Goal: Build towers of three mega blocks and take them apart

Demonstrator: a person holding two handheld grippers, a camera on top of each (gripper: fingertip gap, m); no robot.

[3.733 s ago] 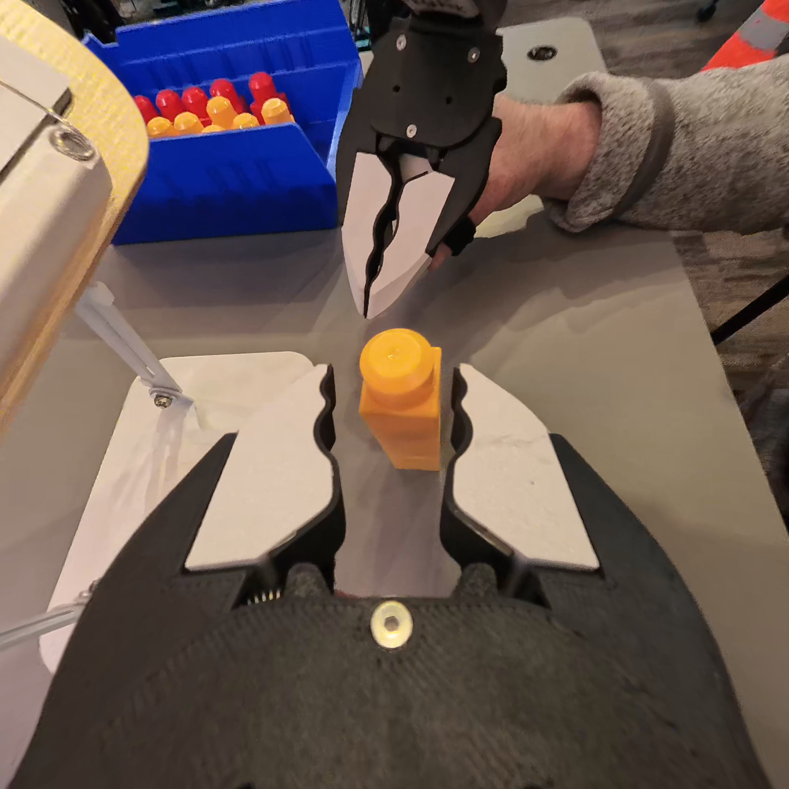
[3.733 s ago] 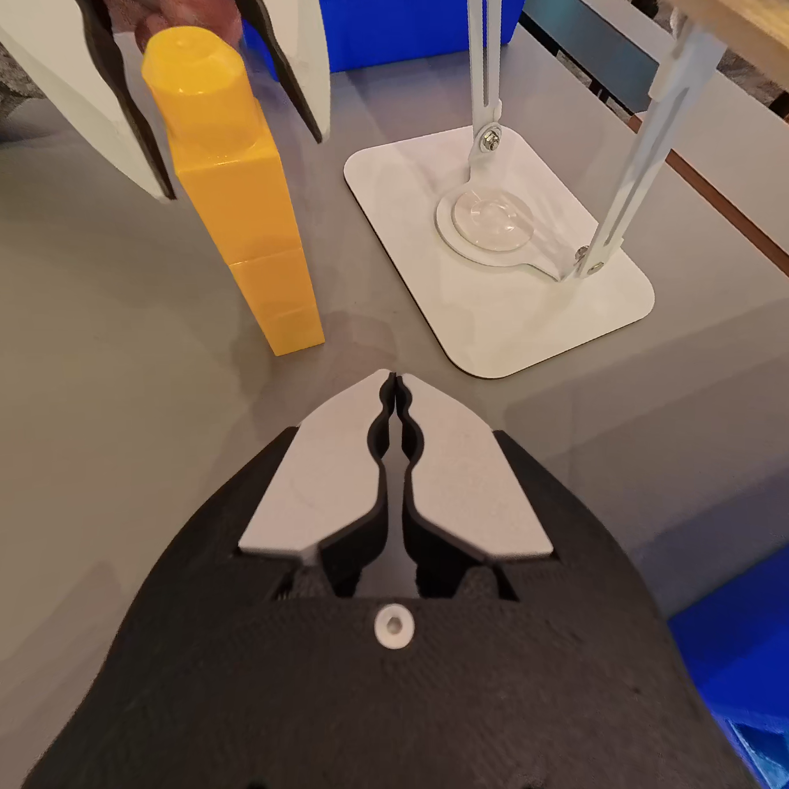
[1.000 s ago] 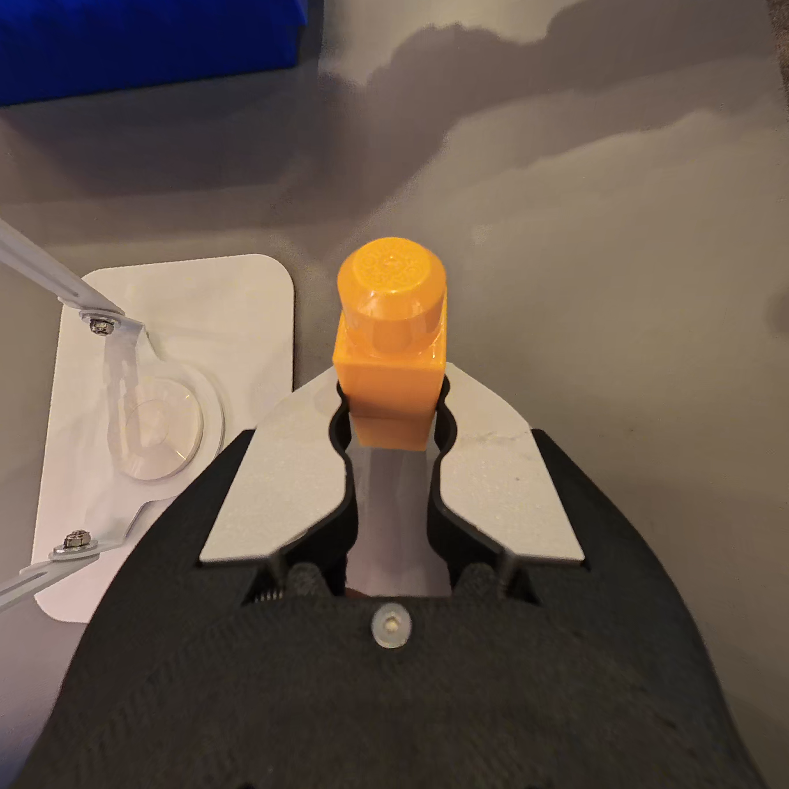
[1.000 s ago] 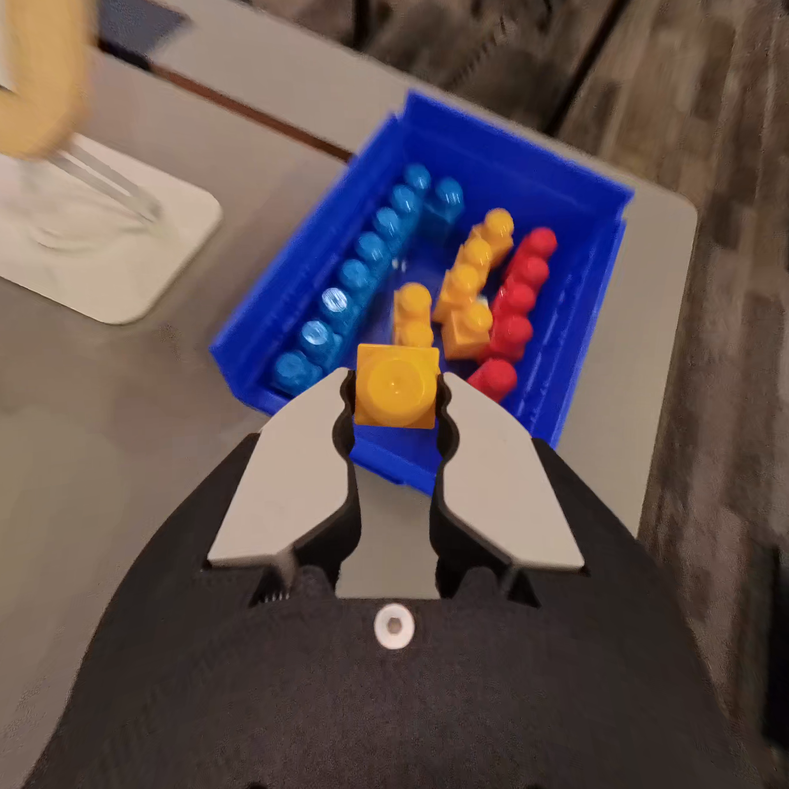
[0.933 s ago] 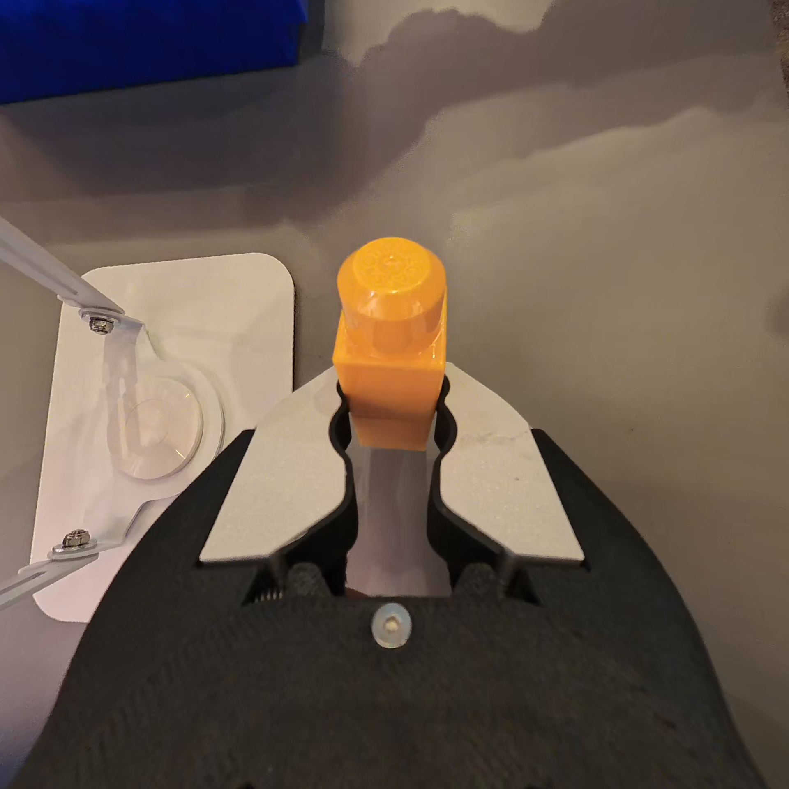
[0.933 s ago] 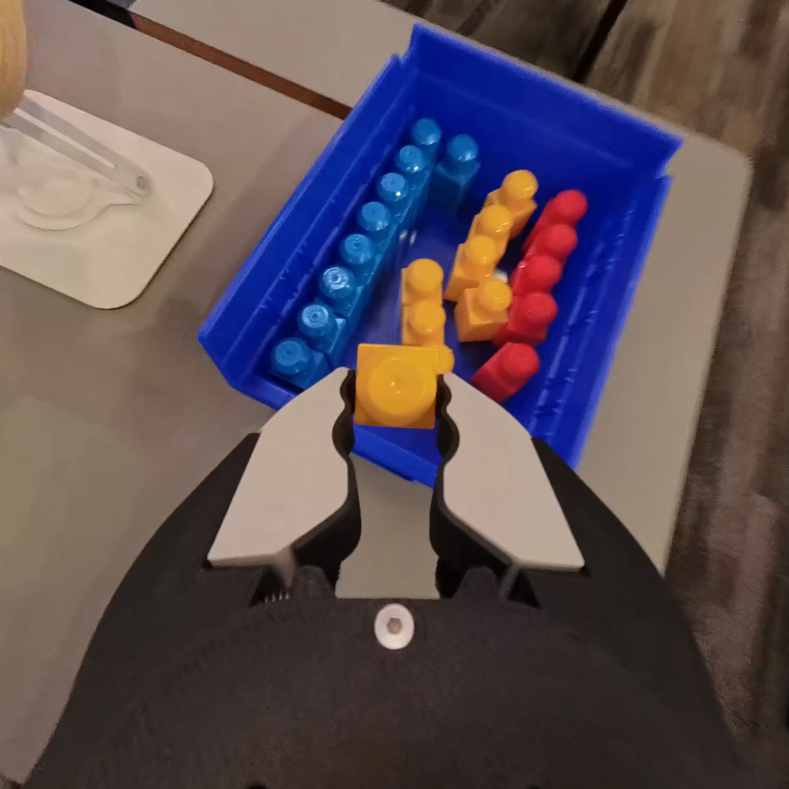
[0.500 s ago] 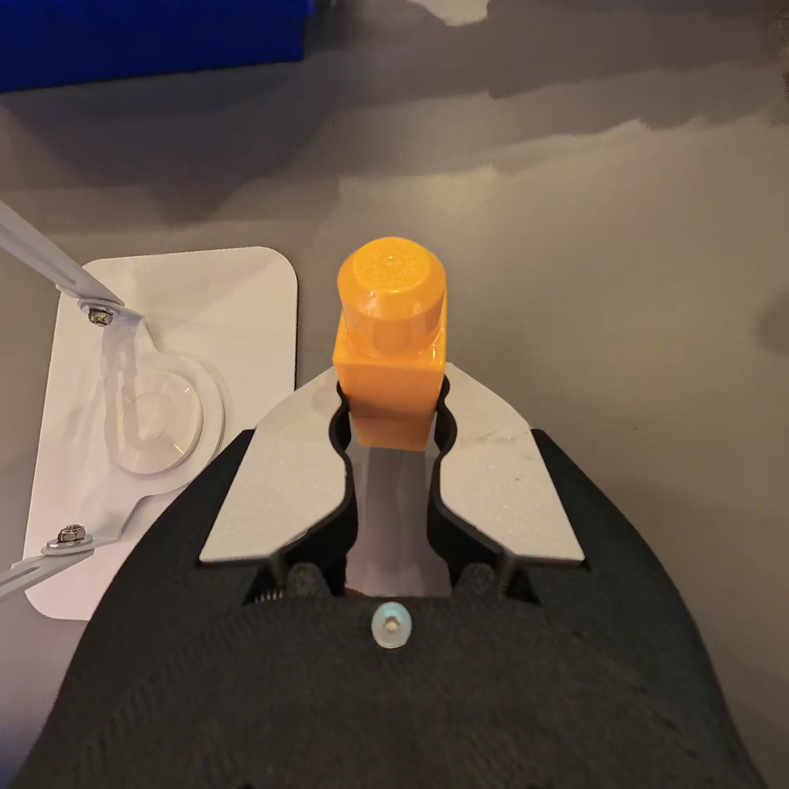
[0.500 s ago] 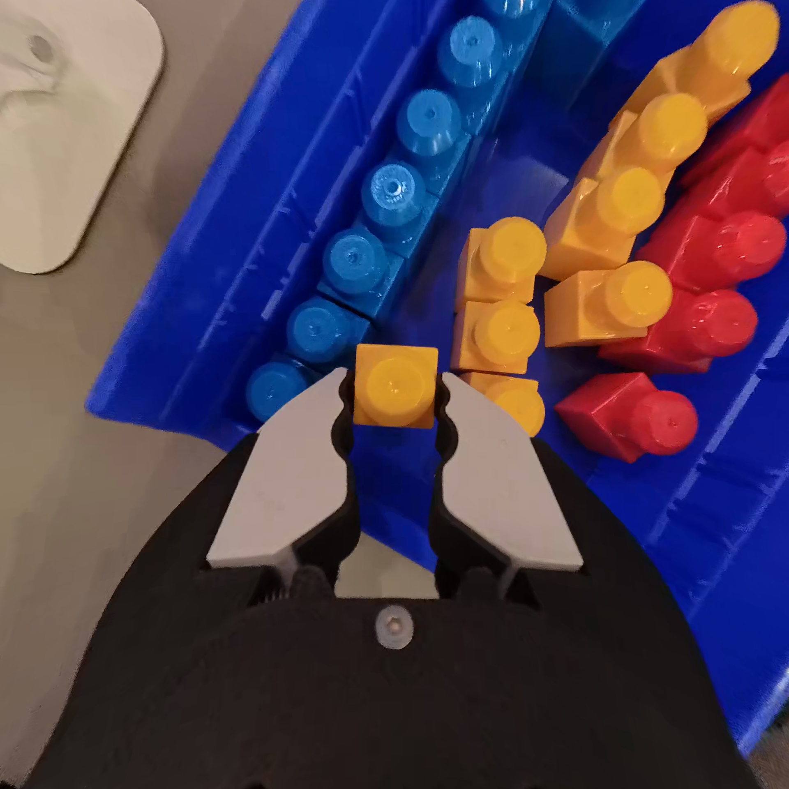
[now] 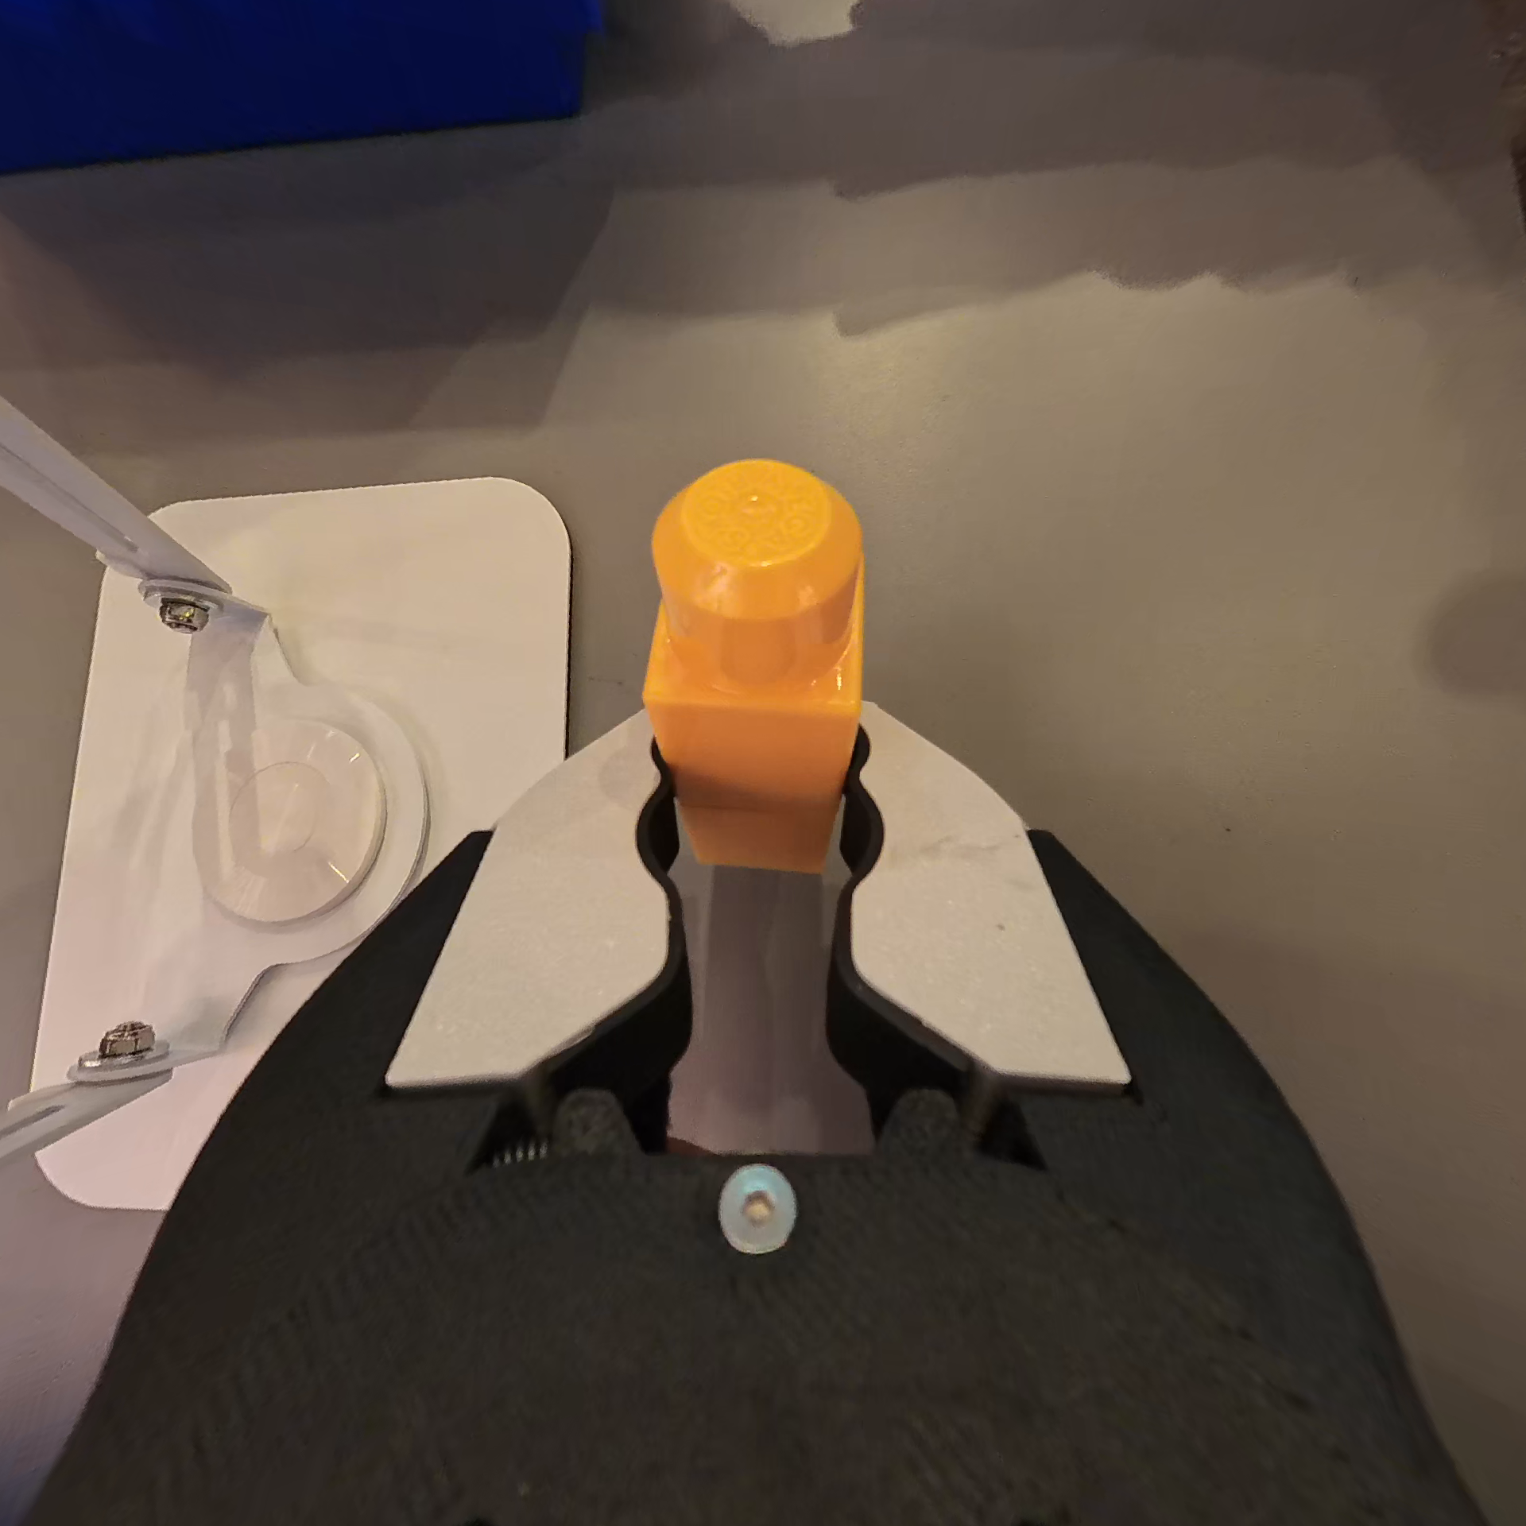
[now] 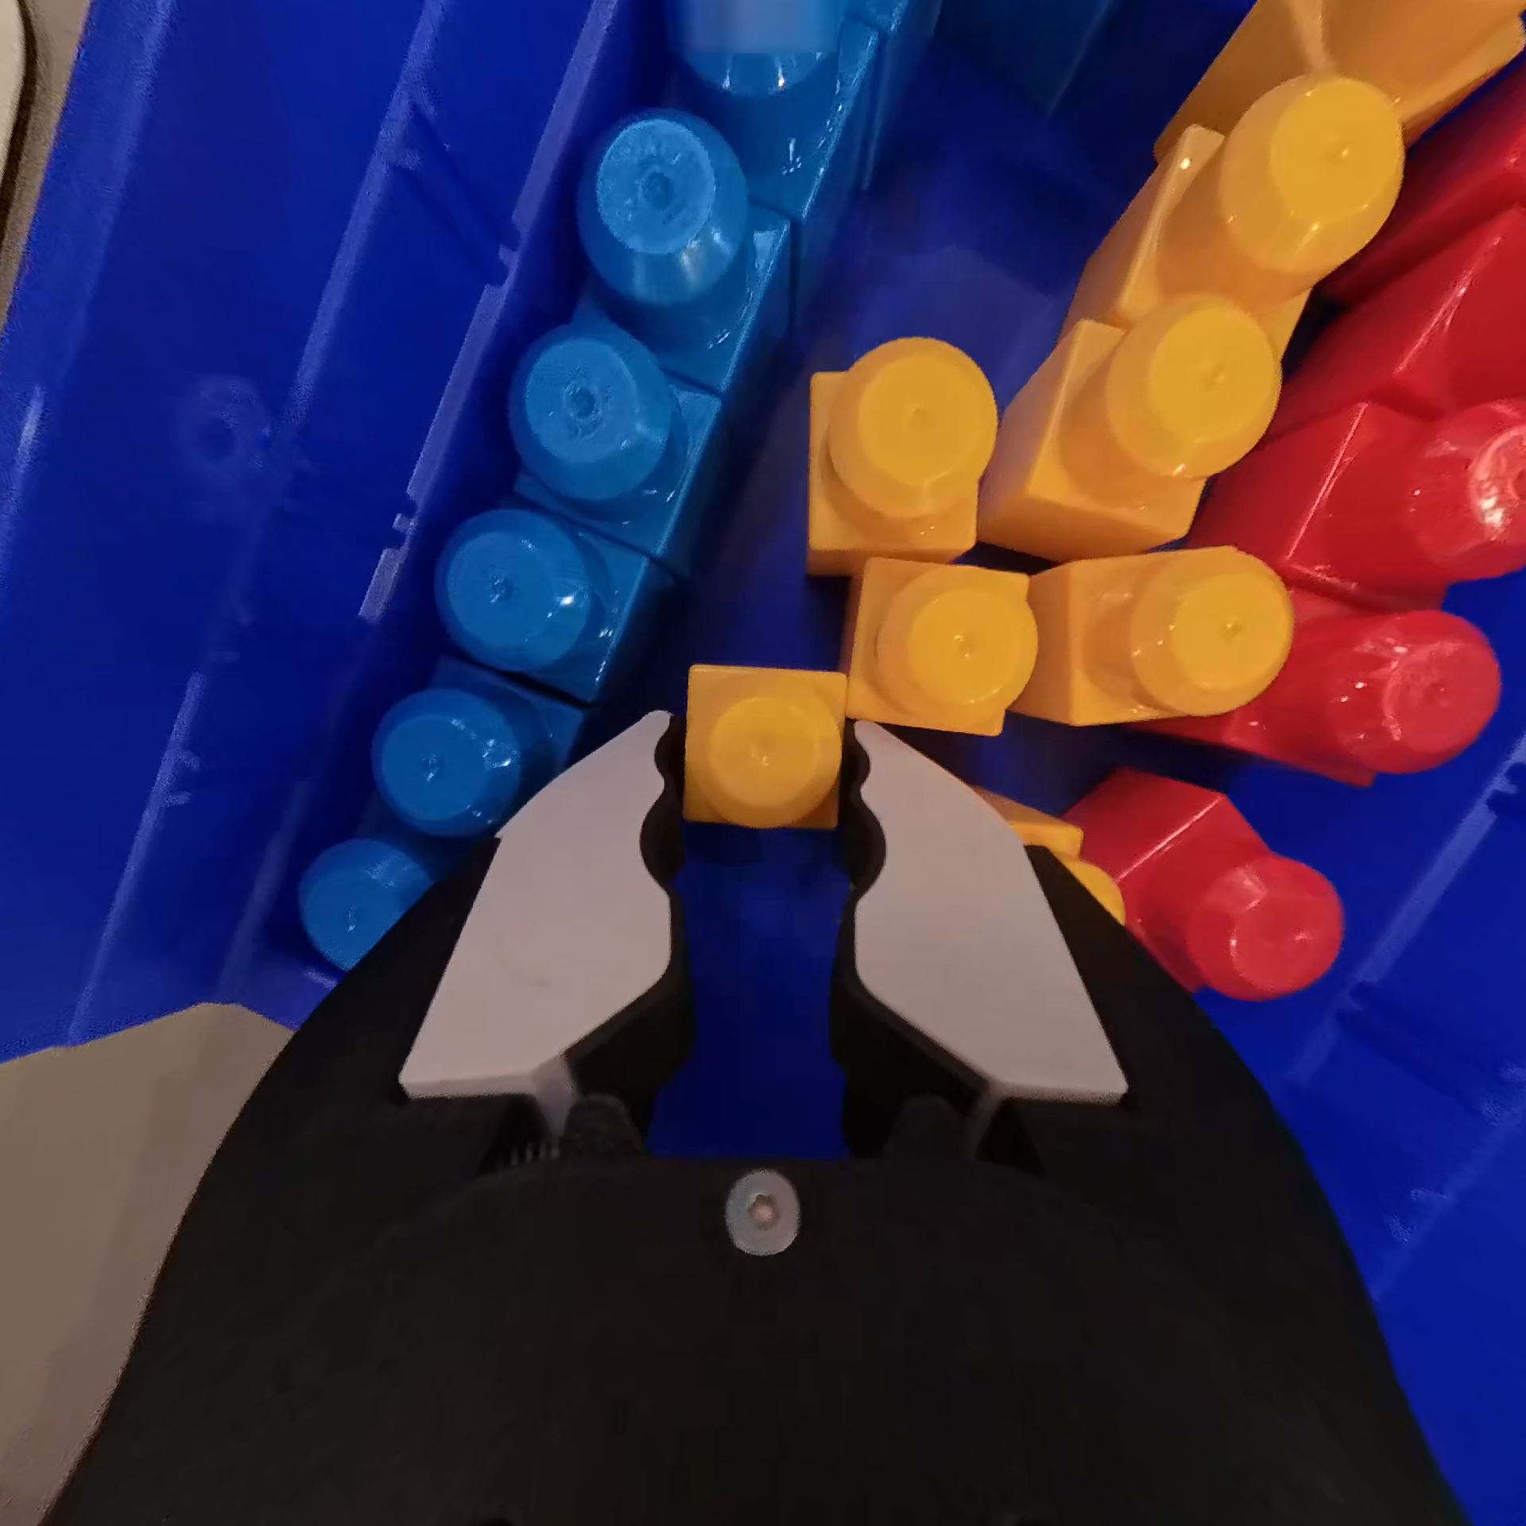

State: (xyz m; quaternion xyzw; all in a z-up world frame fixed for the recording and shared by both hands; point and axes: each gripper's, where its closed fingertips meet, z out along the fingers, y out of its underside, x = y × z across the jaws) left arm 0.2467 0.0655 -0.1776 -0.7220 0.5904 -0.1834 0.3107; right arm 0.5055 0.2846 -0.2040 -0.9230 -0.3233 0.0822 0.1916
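blue bin point(image 9: 289, 74) cut off at top, white stand's arms point(image 9: 74, 512) cropped left

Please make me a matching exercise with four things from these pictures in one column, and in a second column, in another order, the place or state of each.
1. orange stack
2. single orange block
3. blue blocks
4. white plate

a. in a row along the bin wall
b. gripped by the left tool
c. flat on the grey table
d. gripped by the right tool over the bin

Pairs: 1-b, 2-d, 3-a, 4-c
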